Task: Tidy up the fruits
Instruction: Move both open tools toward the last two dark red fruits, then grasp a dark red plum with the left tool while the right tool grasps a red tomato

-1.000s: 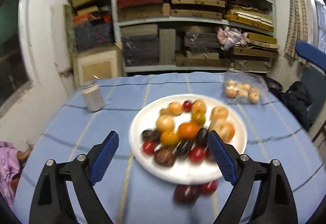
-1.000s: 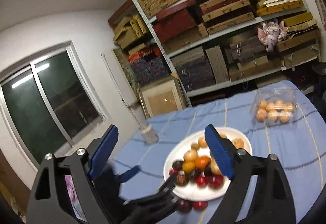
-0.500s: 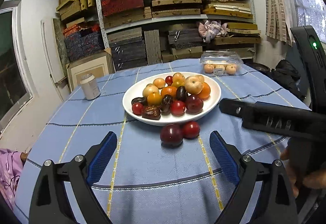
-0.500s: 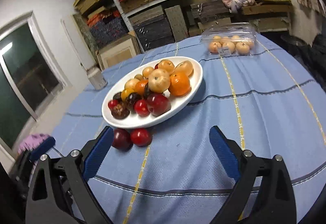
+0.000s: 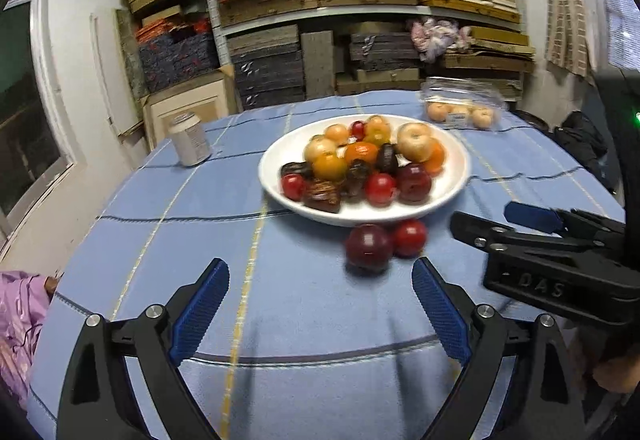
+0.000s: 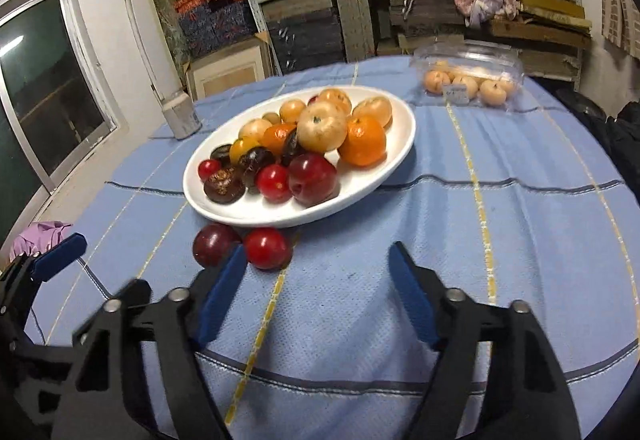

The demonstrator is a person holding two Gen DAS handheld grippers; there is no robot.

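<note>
White oval plate [image 6: 402,128] of mixed fruit on the blue tablecloth [image 6: 520,232]; in the right wrist view its long axis runs 8 to 2 o'clock. A dark plum [image 6: 214,243] and red plum [image 6: 267,248], round and glossy, touch at its near rim. Left gripper [image 5: 320,310] released, empty. Right gripper [image 6: 318,290] closing on nothing.

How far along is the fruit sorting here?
Barely begun. Mixed fruit is heaped in the white plate; a dark red plum and a bright red fruit lie on the blue tablecloth. The left gripper is empty; the right gripper is empty, jaws closing.
</note>
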